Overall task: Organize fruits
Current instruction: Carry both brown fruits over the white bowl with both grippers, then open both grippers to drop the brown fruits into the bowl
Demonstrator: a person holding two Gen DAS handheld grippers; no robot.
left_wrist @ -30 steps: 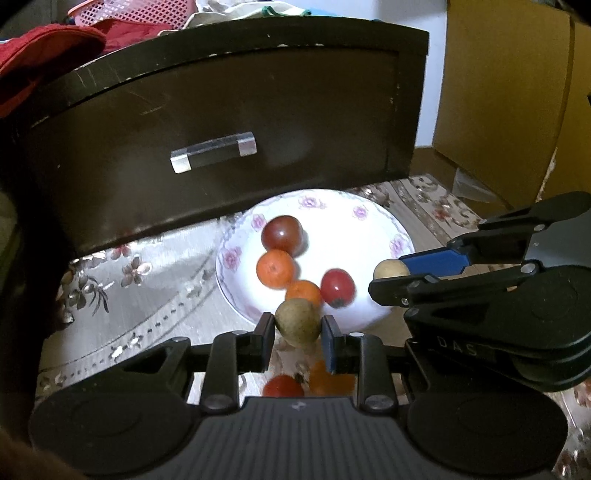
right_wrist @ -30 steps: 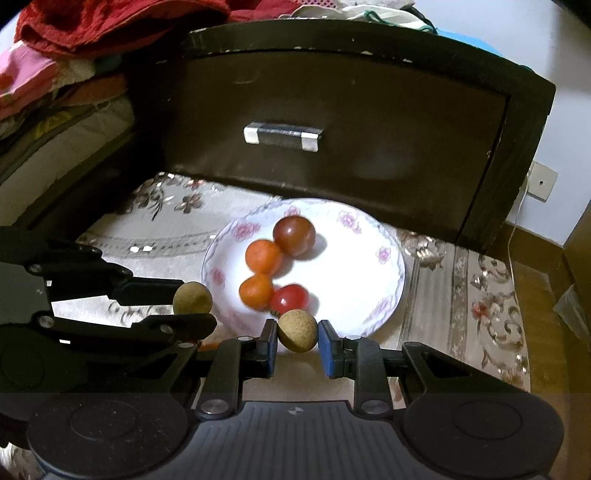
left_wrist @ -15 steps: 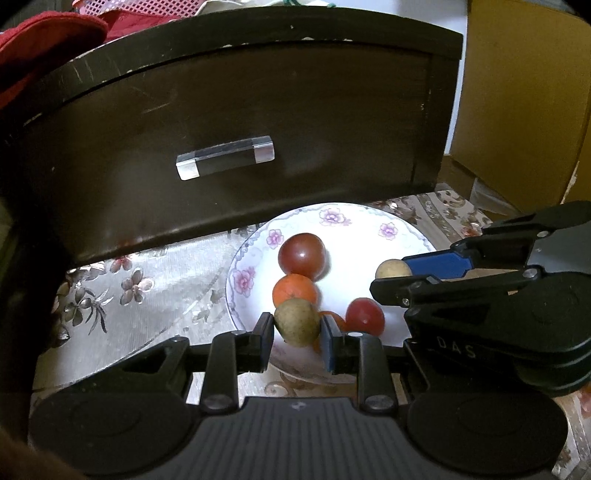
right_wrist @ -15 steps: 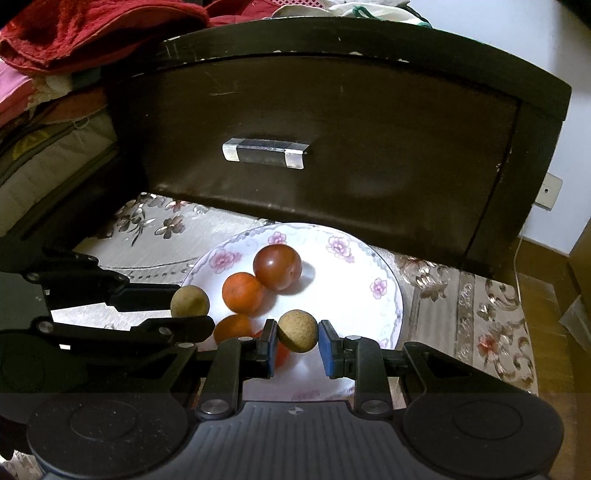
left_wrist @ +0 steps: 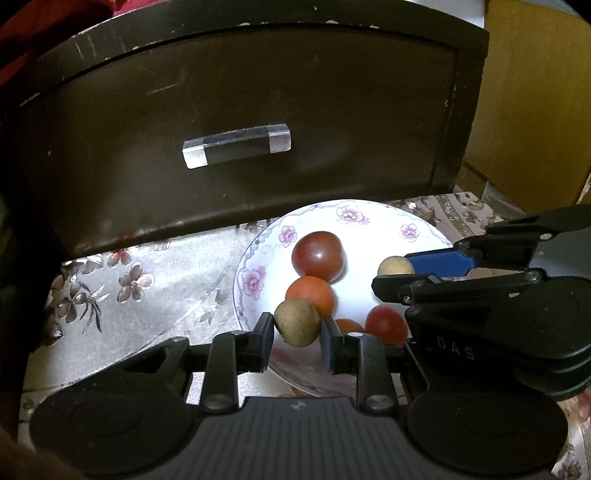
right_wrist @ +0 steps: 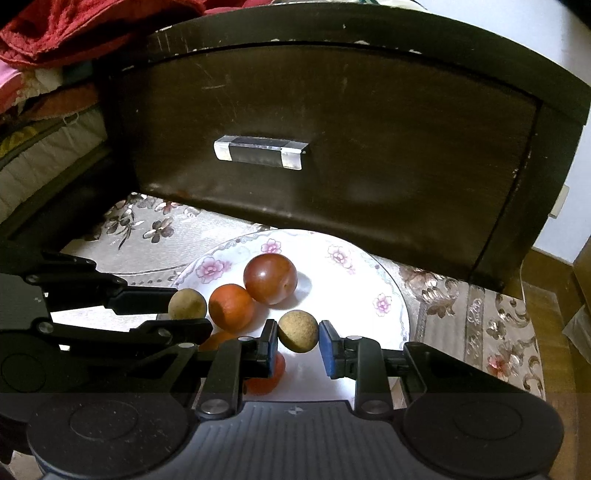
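Note:
A white flowered plate [left_wrist: 255, 254] [right_wrist: 388, 280] sits on the patterned cloth before a dark drawer. On it lie a dark red fruit [left_wrist: 317, 255] [right_wrist: 270, 277], an orange fruit [left_wrist: 311, 293] [right_wrist: 231, 306], a second orange one [left_wrist: 349, 325] and a red one [left_wrist: 386, 324], both partly hidden. My left gripper [left_wrist: 297, 326] is shut on a tan round fruit [left_wrist: 296, 322] [right_wrist: 187, 304] over the plate's near-left part. My right gripper [right_wrist: 298, 334] is shut on another tan round fruit [right_wrist: 297, 331] [left_wrist: 395, 266] above the plate's middle.
The dark drawer front [left_wrist: 236, 122] [right_wrist: 332, 140] with a clear handle [left_wrist: 236, 146] stands upright just behind the plate. Cardboard [left_wrist: 535, 92] leans at the right. Red cloth [right_wrist: 74, 26] is piled at the upper left. The floral cloth [left_wrist: 129, 280] stretches left of the plate.
Both grippers have moved forward toward the drawer with their tan fruits still held, so that they now hang over the plate. The fruits on the plate have not moved.

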